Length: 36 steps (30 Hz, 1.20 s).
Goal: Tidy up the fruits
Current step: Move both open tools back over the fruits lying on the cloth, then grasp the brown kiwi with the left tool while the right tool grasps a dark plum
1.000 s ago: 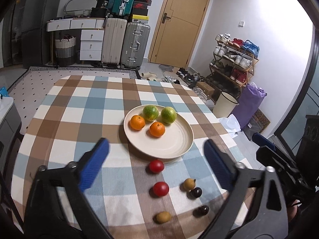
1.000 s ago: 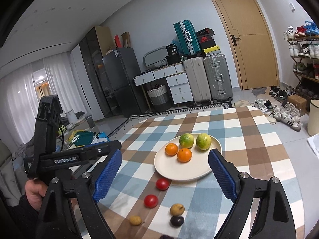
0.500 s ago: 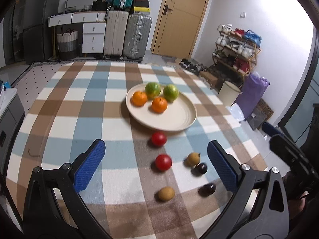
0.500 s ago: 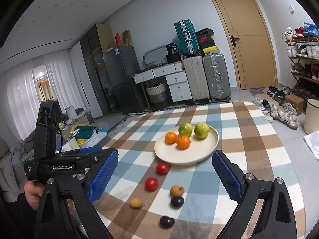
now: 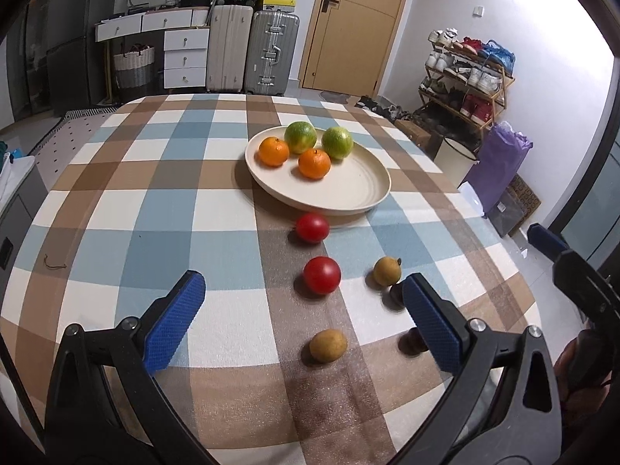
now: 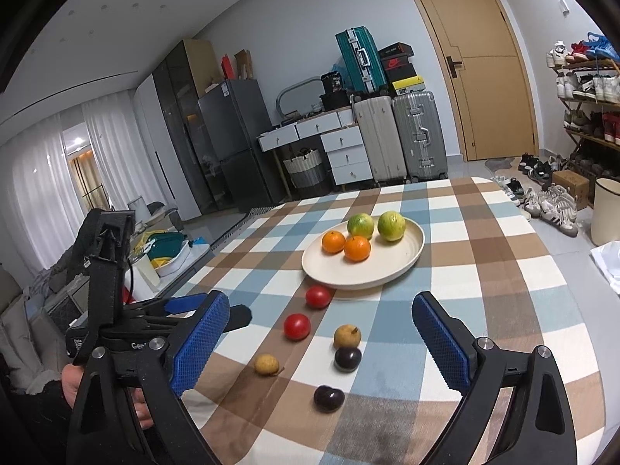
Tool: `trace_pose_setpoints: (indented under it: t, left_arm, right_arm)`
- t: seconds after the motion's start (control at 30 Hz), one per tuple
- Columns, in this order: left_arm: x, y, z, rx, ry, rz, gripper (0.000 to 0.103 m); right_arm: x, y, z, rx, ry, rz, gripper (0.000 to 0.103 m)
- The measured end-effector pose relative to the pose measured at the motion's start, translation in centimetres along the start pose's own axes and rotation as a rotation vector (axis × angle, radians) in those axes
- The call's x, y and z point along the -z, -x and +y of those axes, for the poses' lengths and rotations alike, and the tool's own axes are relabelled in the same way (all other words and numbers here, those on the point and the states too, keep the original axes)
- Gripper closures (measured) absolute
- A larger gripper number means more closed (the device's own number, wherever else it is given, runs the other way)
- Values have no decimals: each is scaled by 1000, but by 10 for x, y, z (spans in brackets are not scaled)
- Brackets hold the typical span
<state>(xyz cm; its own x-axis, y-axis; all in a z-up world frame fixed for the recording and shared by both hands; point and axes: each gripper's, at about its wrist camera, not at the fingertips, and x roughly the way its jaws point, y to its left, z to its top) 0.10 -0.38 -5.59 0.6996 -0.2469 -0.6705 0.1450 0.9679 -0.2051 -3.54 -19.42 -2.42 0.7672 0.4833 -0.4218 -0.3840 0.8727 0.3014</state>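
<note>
Checked cloth in blue, brown and white covers the table [image 5: 155, 209]. On it sits a cream plate [image 5: 348, 190], at about 12 o'clock from the loose fruit. Four fruits lie on the far side of the plate: two green ones [image 5: 300, 137] [image 5: 337, 142] at the back and two oranges [image 5: 273, 151] [image 5: 314, 163] just in front of them.

Six small fruits lie on the cloth near the plate. One red fruit [image 5: 312, 227] is just beside the plate's near rim. A second red fruit [image 5: 321, 274] is at 6 o'clock from the first. A yellow-brown fruit [image 5: 386, 270] is at 3 o'clock from the second red one, and a dark fruit [image 6: 347, 358] touches its near side. Another yellow-brown fruit [image 5: 328, 345] lies nearer the camera, and a second dark fruit [image 6: 328, 398] is at 3 o'clock from it.

Both grippers hang over the near edge of the table. The left gripper [image 5: 302, 317] has its blue pads spread wide and holds nothing. The right gripper [image 6: 321, 343] is spread wide too, with nothing between its pads.
</note>
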Motion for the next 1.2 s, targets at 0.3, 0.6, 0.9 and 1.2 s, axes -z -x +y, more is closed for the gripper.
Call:
trace_pose_setpoints:
  t: [0.3,0.6,0.9,1.2]
  left_arm:
    - [17,-14,1,13,3,41,1]
    - [34,-36,9,25,-2,112,7]
    - [37,-45,8,84,-6,146,33]
    - [38,-38,0,231,-52,143,80]
  right_arm:
    - [10,-5,2,-1,-15,26,6]
    - [27,-26,1,0,-27,96,6]
    - [38,-31,1,5,-28,131,6]
    - [42,-32,0,6,-37,140,6]
